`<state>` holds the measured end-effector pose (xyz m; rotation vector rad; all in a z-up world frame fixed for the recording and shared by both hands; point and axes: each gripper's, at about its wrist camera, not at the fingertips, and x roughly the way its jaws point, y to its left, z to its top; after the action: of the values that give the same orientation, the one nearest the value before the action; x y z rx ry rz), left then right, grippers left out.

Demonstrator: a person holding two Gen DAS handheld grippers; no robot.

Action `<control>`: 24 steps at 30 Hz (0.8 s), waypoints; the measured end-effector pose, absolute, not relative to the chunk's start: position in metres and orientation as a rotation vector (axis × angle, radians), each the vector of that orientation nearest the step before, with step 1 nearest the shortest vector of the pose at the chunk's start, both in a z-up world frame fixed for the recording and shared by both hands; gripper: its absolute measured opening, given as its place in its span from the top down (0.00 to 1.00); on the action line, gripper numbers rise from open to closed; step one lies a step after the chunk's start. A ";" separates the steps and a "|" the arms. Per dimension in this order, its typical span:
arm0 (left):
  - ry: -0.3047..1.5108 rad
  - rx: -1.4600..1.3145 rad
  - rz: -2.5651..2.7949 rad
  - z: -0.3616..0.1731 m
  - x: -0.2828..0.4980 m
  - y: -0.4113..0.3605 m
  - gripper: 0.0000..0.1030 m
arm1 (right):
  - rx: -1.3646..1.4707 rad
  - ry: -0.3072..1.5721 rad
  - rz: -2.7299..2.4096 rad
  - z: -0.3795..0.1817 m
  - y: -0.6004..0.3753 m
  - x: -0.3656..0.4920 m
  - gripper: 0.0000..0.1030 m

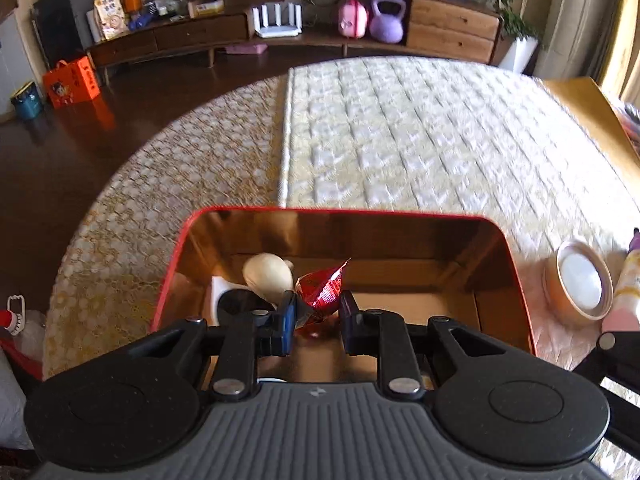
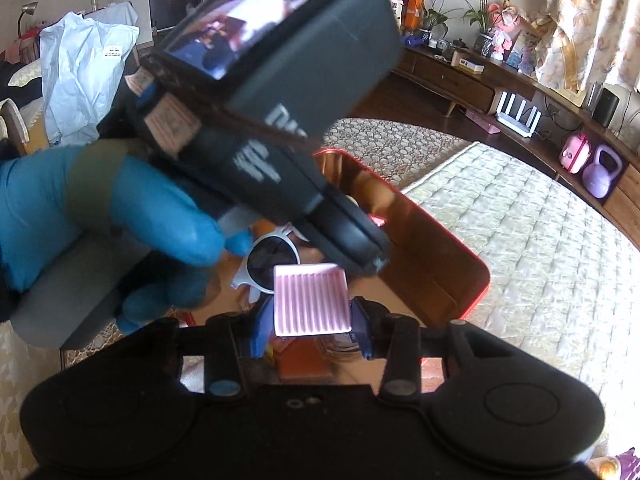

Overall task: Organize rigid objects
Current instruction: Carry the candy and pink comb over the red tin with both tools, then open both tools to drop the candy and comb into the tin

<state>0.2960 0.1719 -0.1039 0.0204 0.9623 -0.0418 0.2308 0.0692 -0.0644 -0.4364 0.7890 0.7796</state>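
Observation:
My left gripper (image 1: 318,304) hangs over an open red tin (image 1: 340,211) with a gold inside, shut on a red foil packet (image 1: 324,288). In the tin lie a cream egg-shaped thing (image 1: 268,276) and white sunglasses (image 1: 240,304). In the right wrist view my right gripper (image 2: 311,316) is shut on a pink ribbed square piece (image 2: 310,300), just at the near edge of the tin (image 2: 476,280). The left gripper (image 2: 372,256), held by a blue-gloved hand (image 2: 140,208), reaches down into the tin above the sunglasses (image 2: 272,262).
A round tub with a white lid (image 1: 580,284) and a pink-and-yellow bottle (image 1: 628,280) stand right of the tin. The tin sits on a quilted cream pad (image 1: 420,132) beside a lace cloth (image 1: 160,208). A low wooden cabinet (image 1: 452,28) lines the far wall.

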 end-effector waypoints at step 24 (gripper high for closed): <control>0.978 -0.060 -0.028 -0.106 0.288 0.177 0.72 | -0.330 0.831 0.755 -0.061 0.051 0.230 0.57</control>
<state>0.2878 0.1774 -0.1058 -0.0601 0.9781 -0.0282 0.2301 0.0505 -0.0610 -0.3300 0.8311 0.7551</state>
